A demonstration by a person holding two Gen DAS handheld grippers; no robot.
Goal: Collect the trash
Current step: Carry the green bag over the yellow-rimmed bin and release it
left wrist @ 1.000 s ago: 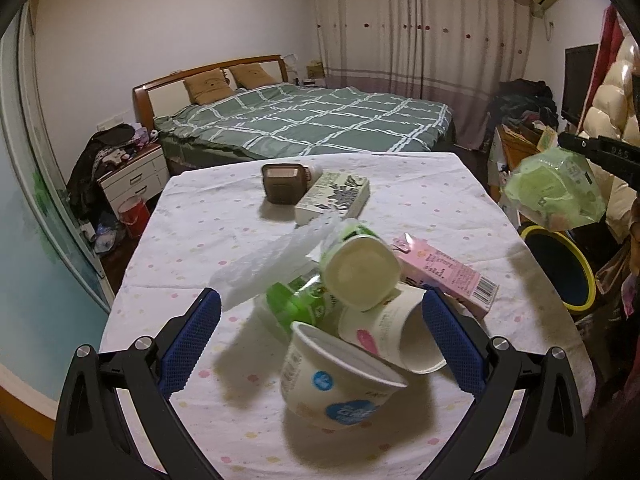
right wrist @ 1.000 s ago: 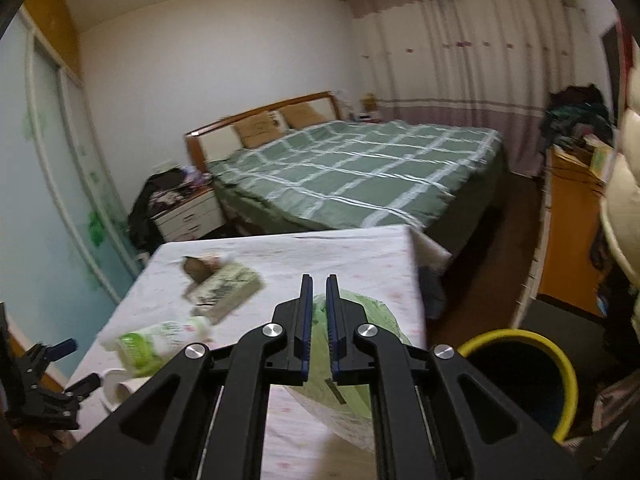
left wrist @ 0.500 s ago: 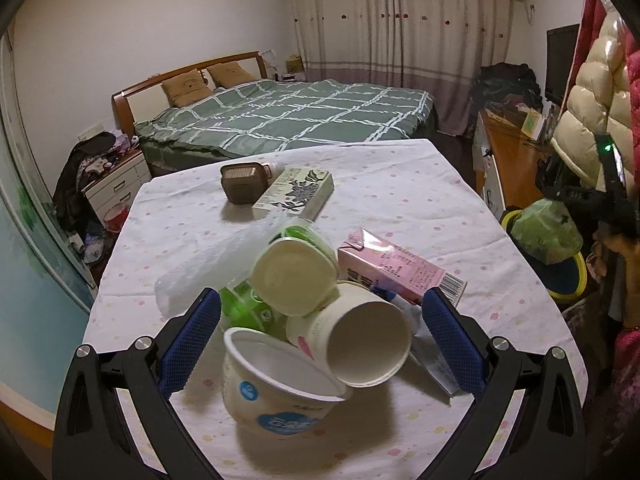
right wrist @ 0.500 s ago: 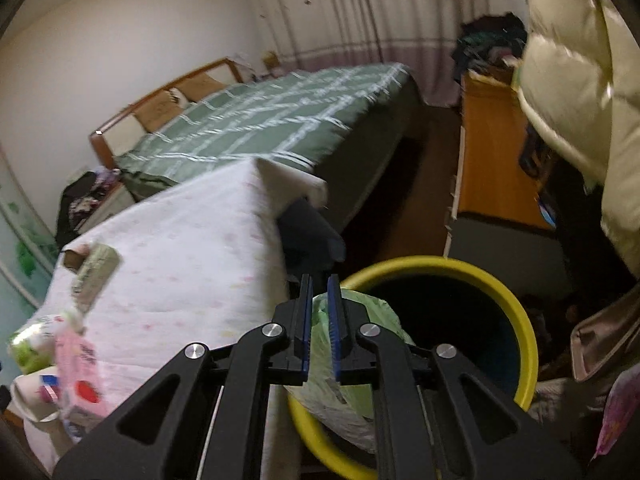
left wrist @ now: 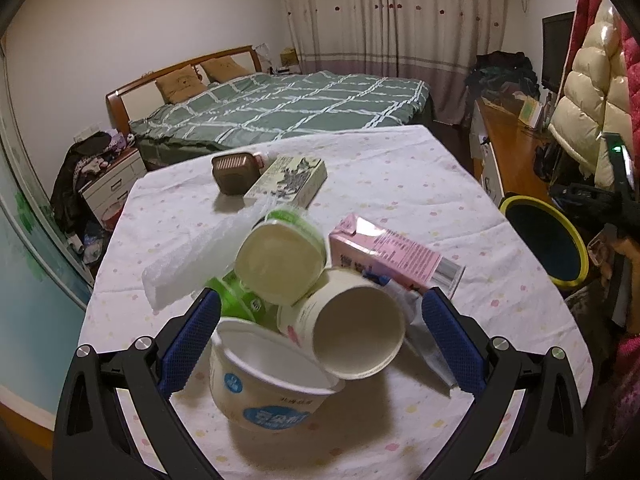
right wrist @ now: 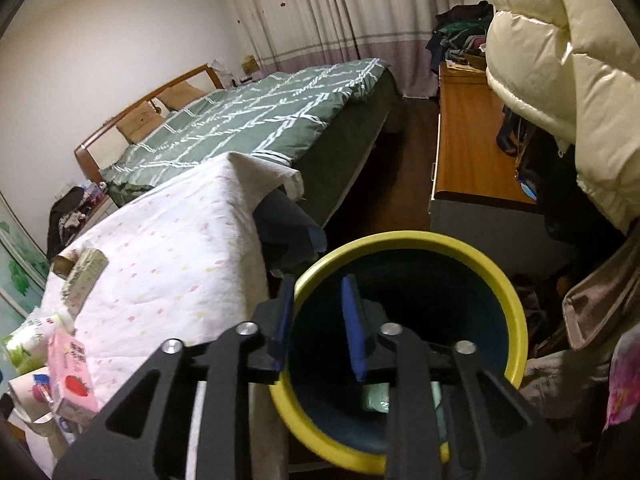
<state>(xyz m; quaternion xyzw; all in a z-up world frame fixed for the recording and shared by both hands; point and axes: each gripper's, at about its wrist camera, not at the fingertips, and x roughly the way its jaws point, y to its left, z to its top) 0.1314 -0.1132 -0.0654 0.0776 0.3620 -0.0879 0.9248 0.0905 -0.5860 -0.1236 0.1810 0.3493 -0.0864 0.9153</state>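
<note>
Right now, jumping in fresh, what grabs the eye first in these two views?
The heap of empty cups and a pink carton on the dotted tablecloth, framed by the open left gripper. Then the yellow-rimmed bin beside the table, the right gripper open and empty over its mouth, something pale green inside.
</note>
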